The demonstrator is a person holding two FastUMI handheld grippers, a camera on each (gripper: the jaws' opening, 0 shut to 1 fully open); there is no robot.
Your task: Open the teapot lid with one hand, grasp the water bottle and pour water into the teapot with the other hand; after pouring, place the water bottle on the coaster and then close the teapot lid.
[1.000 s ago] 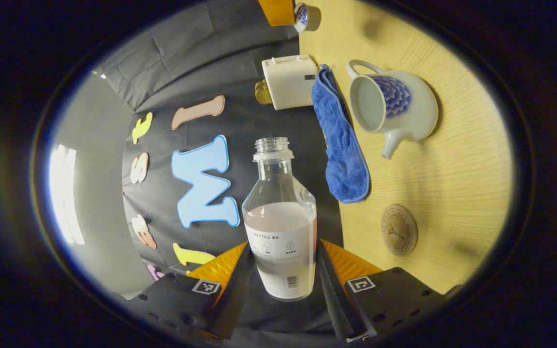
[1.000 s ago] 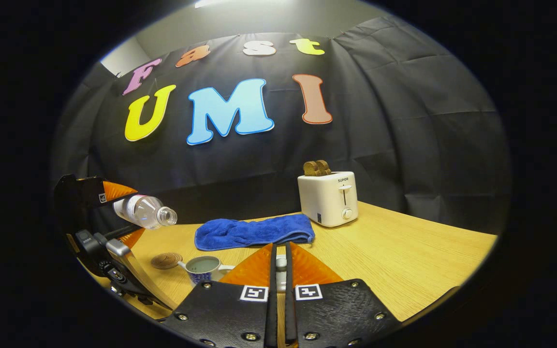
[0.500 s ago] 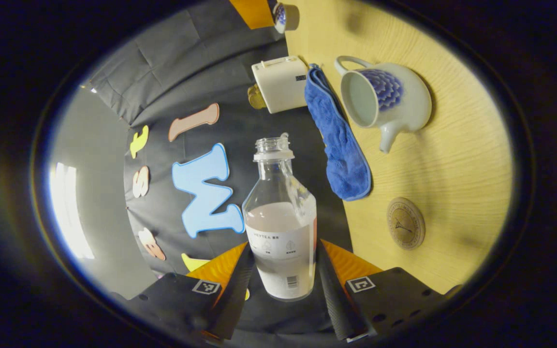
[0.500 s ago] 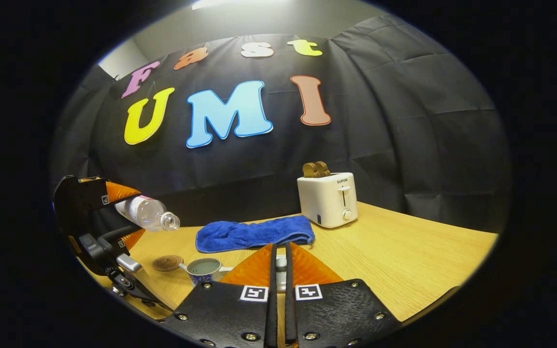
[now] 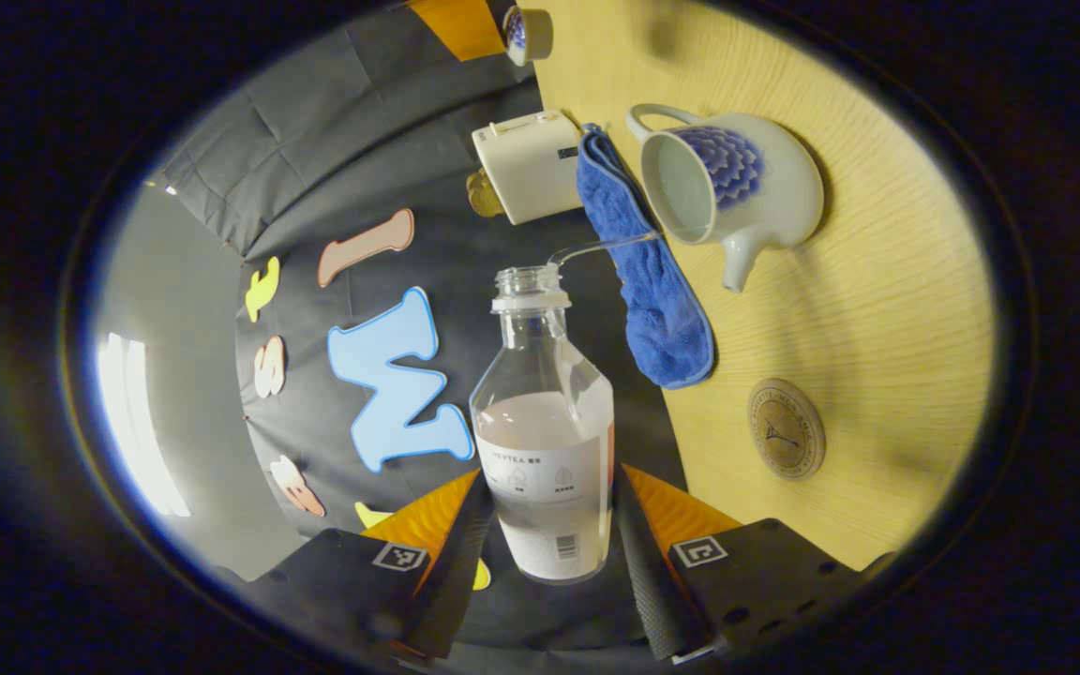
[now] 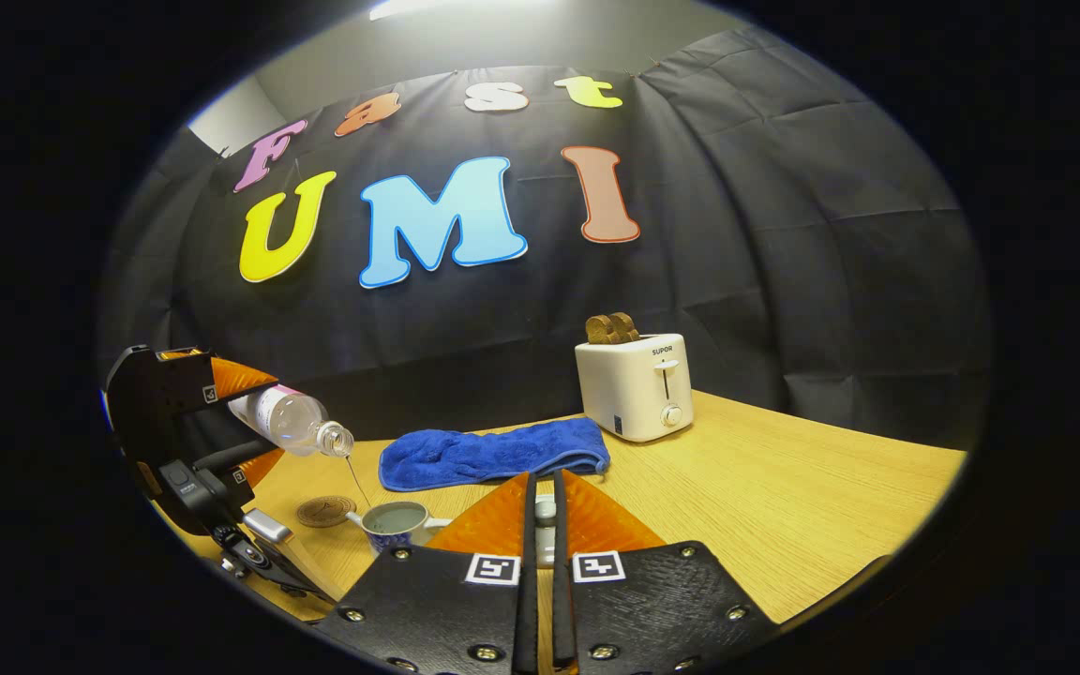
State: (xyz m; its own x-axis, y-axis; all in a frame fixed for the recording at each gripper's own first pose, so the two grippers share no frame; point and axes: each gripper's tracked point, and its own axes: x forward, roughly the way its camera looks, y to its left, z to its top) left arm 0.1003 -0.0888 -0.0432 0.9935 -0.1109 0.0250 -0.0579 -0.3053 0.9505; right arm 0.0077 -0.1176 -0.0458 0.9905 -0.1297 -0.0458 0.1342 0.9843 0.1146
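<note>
My left gripper (image 5: pixel 549 480) is shut on a clear water bottle (image 5: pixel 547 441), uncapped and about half full. The bottle is tipped on its side, and a thin stream of water runs from its mouth into the open white teapot with a blue flower (image 5: pixel 732 187). In the right gripper view the tilted bottle (image 6: pixel 289 420) hangs above the teapot (image 6: pixel 396 523), with the stream falling into it. My right gripper (image 6: pixel 544 480) is shut on the small teapot lid (image 6: pixel 546 511), held up off the pot. A round brown coaster (image 5: pixel 787 441) lies bare on the table near the teapot.
A blue towel (image 6: pixel 493 452) lies folded behind the teapot. A white toaster (image 6: pixel 634 384) with bread in it stands at the back near the black wall. The wooden table (image 6: pixel 784 506) stretches to the right.
The bottle has tipped further down towards the teapot, and water now streams from its mouth into the pot. The right gripper with the lid has stayed where it was.
</note>
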